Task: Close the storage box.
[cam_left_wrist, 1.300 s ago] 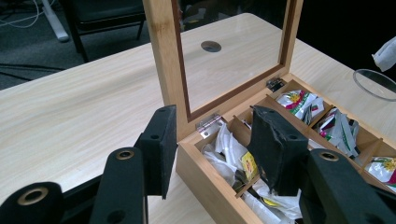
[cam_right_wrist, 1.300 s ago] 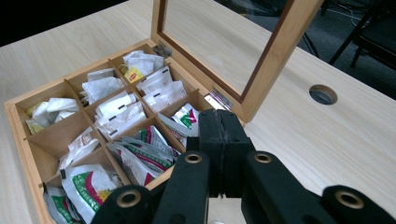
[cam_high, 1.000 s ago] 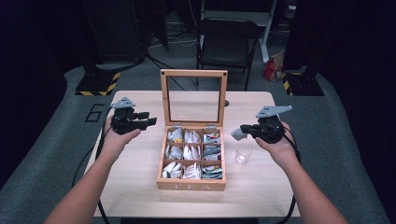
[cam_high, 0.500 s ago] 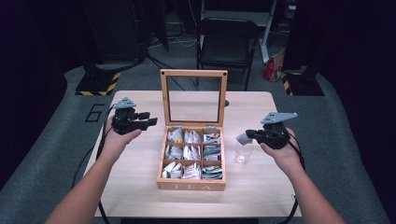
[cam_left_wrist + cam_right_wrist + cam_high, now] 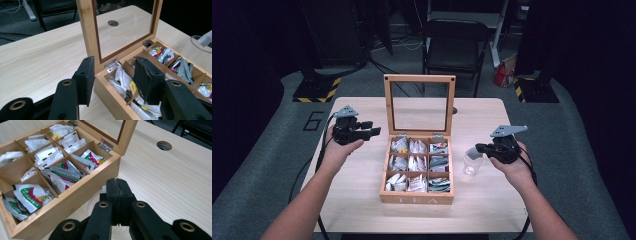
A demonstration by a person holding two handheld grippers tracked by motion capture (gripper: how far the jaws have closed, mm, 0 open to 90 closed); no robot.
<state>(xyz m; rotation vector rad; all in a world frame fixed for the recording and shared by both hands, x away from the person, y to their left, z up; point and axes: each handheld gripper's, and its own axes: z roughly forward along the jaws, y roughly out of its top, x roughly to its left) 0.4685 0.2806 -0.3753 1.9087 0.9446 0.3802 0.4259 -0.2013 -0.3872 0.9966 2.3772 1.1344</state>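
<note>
Hovering beside the tea box [image 5: 416,197], right gripper [image 5: 480,148] seemingly pinches something white.

A tea box [image 5: 417,195] sits mid-surface [image 5: 362,200], lid [image 5: 419,102] upright behind; a cup [image 5: 472,164] stands just right of it.

**Light wood table with a tea box and a cup**

We see a pale wooden table [image 5: 362,107] with a round cable hole [image 5: 113,23] at twelve o'clock. At its centre sits a wooden tea box [image 5: 417,196], lid upright, its nine compartments holding tea packets. Just beside the box, at three o'clock, stands a clear plastic cup [image 5: 472,163].
</note>
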